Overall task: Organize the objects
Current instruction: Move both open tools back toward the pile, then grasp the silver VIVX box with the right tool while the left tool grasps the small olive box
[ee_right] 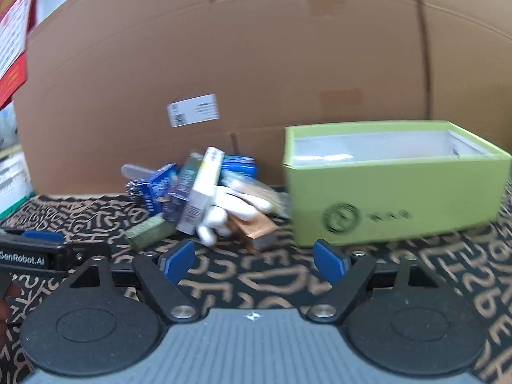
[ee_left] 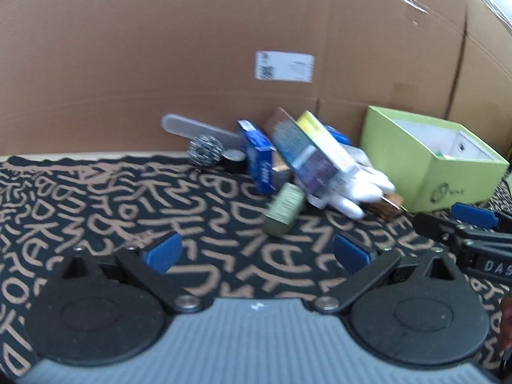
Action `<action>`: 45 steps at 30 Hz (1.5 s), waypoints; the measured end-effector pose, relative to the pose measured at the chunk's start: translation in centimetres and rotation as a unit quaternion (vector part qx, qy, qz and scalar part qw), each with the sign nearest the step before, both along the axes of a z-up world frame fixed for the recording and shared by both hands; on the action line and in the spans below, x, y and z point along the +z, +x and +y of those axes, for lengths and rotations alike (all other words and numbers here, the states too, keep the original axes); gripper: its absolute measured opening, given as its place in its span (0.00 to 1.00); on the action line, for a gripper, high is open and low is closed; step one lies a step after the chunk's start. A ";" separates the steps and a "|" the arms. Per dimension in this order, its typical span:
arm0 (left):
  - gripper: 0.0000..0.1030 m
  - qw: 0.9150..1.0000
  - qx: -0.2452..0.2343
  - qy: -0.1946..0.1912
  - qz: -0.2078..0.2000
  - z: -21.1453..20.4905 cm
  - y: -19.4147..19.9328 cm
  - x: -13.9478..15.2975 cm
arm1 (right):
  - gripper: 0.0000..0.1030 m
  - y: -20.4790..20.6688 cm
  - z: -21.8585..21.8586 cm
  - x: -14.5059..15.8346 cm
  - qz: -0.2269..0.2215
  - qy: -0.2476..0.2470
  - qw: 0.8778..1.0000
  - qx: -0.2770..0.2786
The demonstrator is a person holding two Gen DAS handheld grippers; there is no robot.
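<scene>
1. Above the patterned cloth (ee_left: 96,211), the left gripper (ee_left: 257,252) has its blue pads spread wide, with nothing between them.
2. The right gripper (ee_right: 254,260) likewise stands apart and empty; in the left wrist view only its tip shows, cut off at the right edge.
3. Ahead of both lies a blurred pile: a yellow-edged box (ee_left: 320,147) leaning over a blue box (ee_left: 259,160), a white glove (ee_left: 364,185), an olive carton (ee_left: 283,208) lying nearest, a steel scourer (ee_left: 204,150) and a dark tape roll (ee_left: 235,160).
4. A grey flat handle (ee_left: 192,129) juts from behind the pile; its far end is hidden.
5. The green box (ee_right: 393,188) sits open just right of the pile, its contents barely visible.
6. A cardboard wall (ee_left: 224,32) with a white label (ee_left: 284,66), print unreadable, backs everything.
</scene>
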State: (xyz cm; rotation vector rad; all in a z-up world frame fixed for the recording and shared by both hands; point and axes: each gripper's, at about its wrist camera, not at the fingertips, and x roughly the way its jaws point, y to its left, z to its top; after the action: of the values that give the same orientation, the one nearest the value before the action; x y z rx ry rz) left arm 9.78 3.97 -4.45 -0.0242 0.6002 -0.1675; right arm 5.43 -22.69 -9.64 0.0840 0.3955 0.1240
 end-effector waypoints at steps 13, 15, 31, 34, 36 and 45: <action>1.00 0.999 0.041 -0.018 0.004 5.1 0.3 -0.3 | 0.62 6.7 11.2 -0.2 -0.062 -0.215 0.972 0.066; 1.00 0.999 0.040 -0.022 0.005 5.5 0.4 -0.2 | 0.54 7.6 12.5 -0.8 -0.061 -0.255 0.962 0.070; 0.61 0.994 -0.088 0.046 0.033 -3.9 8.8 -2.2 | 0.44 -0.7 6.5 -0.5 0.038 -0.113 0.991 0.056; 0.29 0.993 -0.100 0.053 0.043 -4.2 8.4 -3.0 | 0.44 -3.3 4.8 -0.7 0.080 -0.035 0.993 0.077; 0.22 0.992 -0.105 0.045 0.053 -3.7 6.9 -2.7 | 0.44 -4.7 4.2 -0.9 0.094 -0.012 0.992 0.085; 0.54 0.994 -0.082 0.028 0.060 -0.1 -1.9 -1.7 | 0.58 -3.6 4.6 -0.7 0.075 -0.026 0.992 0.095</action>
State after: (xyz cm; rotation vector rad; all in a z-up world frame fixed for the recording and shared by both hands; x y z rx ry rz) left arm 7.91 3.92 -6.11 0.0691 0.7260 -0.3104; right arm 1.85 -18.11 -10.38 0.0048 0.5569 0.2965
